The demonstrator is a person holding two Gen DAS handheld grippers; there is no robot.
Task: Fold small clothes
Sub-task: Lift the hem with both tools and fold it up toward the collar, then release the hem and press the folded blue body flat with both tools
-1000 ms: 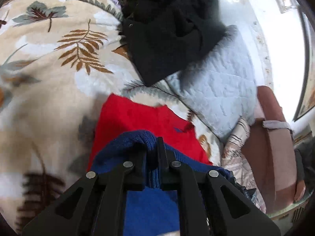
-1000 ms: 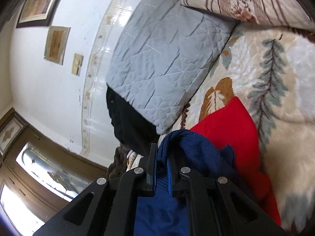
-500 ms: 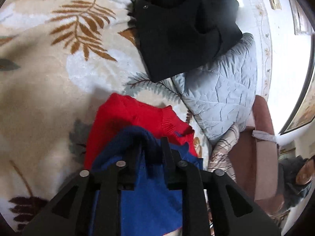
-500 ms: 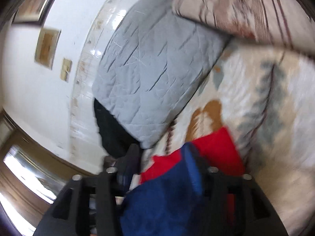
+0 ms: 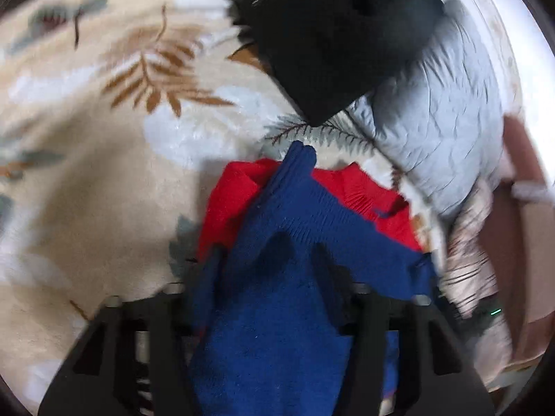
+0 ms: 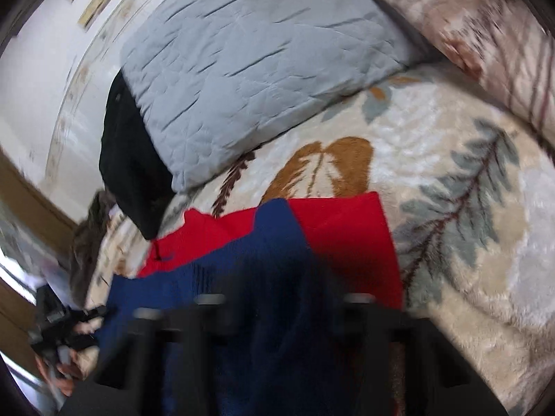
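A blue knit garment (image 5: pixel 288 249) lies on top of a folded red garment (image 5: pixel 232 194) on the leaf-patterned blanket (image 5: pixel 104 173). My left gripper (image 5: pixel 274 270) is open, its jaws spread wide on either side of the blue cloth, which covers the fingertips. In the right wrist view the blue garment (image 6: pixel 242 277) lies over the red one (image 6: pixel 347 228). My right gripper (image 6: pixel 277 305) is also open, its jaws wide apart beside the blue cloth. Both views are blurred.
A grey quilted pillow (image 5: pixel 440 121) and a black garment (image 5: pixel 333 34) lie beyond the pile; they also show in the right wrist view, the pillow (image 6: pixel 249 69) and black garment (image 6: pixel 131 159). A striped pillow (image 6: pixel 485 34) lies at the right. The left gripper (image 6: pixel 62 326) appears at the lower left.
Both grippers were shut on the blue garment; both have opened and let it go. It now lies on the red garment, and both grippers have drawn back.
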